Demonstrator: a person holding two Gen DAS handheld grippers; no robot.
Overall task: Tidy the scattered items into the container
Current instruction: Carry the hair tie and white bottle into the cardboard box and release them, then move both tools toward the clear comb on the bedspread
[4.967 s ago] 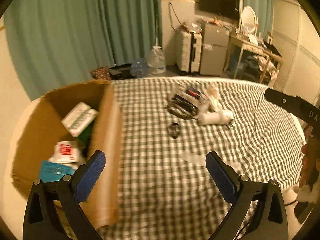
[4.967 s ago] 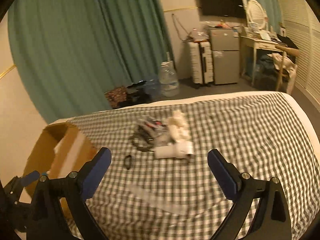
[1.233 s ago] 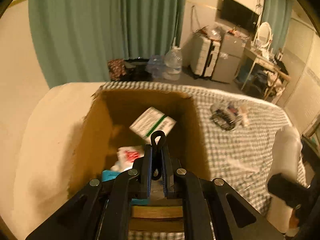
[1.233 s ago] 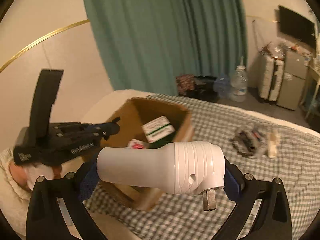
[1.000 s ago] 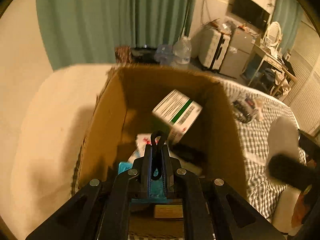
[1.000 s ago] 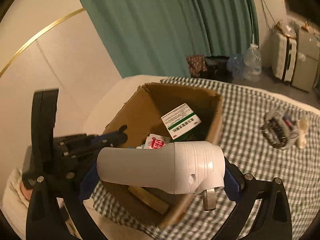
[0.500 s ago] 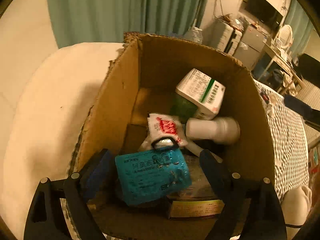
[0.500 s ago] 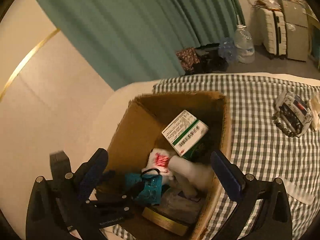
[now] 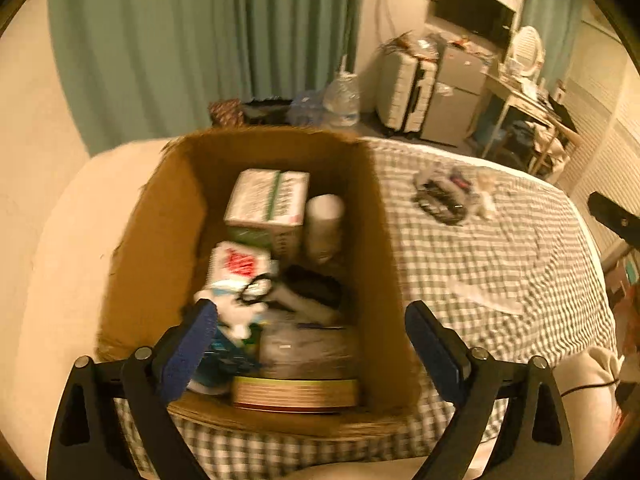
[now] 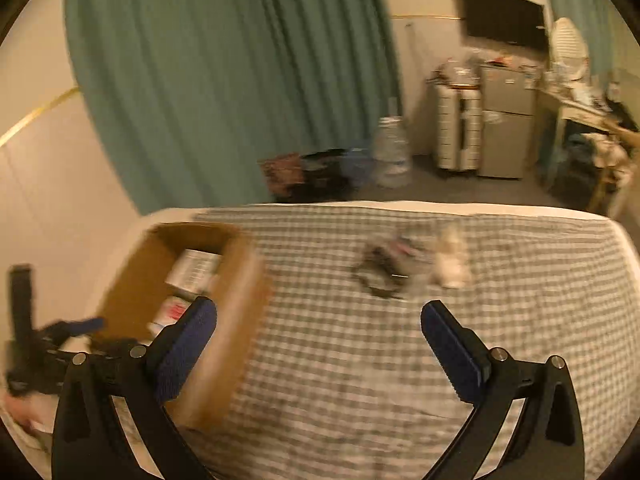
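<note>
Since a second ago both loads went in: white bottle (image 9: pixel 324 224) and black clip (image 9: pixel 256 290) now lie inside the cardboard box (image 9: pixel 376 240).

Left wrist: left hand-held gripper (image 9: pixel 312 344) spread apart, empty, over the box.

Right wrist: right hand-held gripper (image 10: pixel 318 344) apart, empty, facing the bed (image 10: pixel 520 320). Black-item pile (image 10: pixel 384 268) remains; next I reach there.
</note>
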